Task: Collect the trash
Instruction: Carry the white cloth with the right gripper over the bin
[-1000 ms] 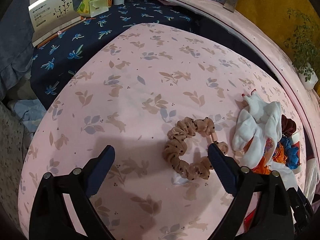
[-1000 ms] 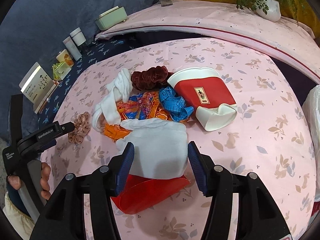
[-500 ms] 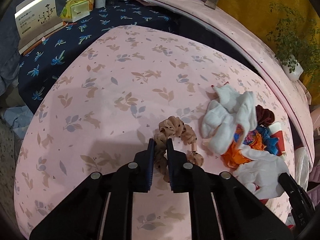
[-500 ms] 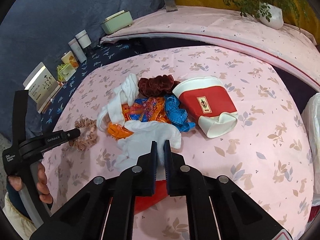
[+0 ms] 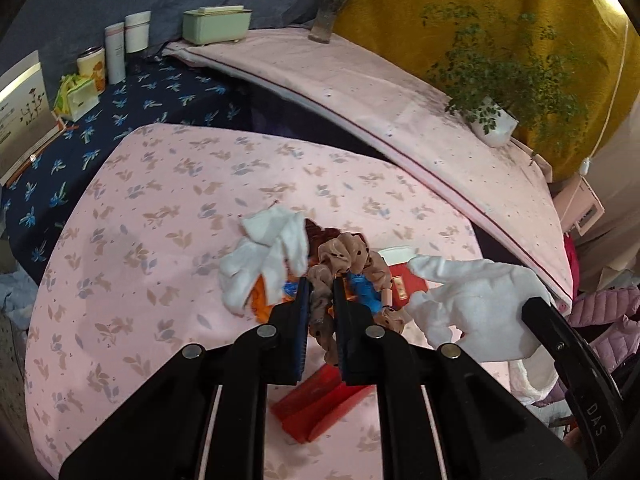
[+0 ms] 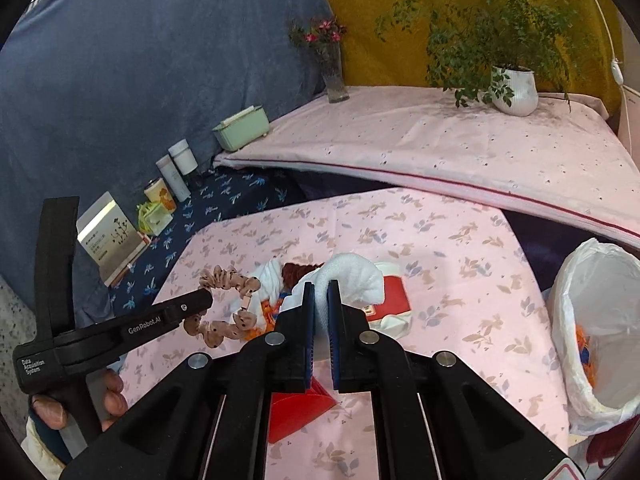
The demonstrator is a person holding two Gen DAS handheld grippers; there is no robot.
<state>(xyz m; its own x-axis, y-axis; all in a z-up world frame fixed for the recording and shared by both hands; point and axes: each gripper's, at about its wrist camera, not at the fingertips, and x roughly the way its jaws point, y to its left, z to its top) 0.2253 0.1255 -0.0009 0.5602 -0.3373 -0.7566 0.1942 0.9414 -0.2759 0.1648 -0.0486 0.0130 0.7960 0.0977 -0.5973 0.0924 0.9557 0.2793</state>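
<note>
**Two claws loaded, both items off the counter**

Two grabs are made. Left claw [image 5: 321, 286] is clenched on the scrunchie [image 5: 344, 258]: the pads pinch one side of the loop and the rest hangs free above the pile. Right claw [image 6: 317, 294] is clamped on the white cloth [image 6: 352, 276], which bunches up over the fingertips. Both items look lifted clear of the counter [image 6: 440, 280], w/ the left claw's arm and the hand [image 6: 52, 412] gripping it seen at lower left in the right view.

Under them, still on the counter: another white cloth wad [image 5: 272, 252], a dark red scrunchie [image 6: 298, 270], orange and blue scraps, a red-and-white cup [image 6: 390, 308] on its side, and a red folded card [image 5: 320, 404] nearest the claws.

Step in hand, I judge: carry phase, pick done, drop not yet done. The bin bag [image 6: 592, 320] stands open at the right edge of the counter, some scraps already in it.

Next move calls for swinging both claws rightward over the bag mouth, right one first since it's nearer, then letting go above the opening. Watch the dangling loop doesn't snag the pile or the bag rim.
</note>
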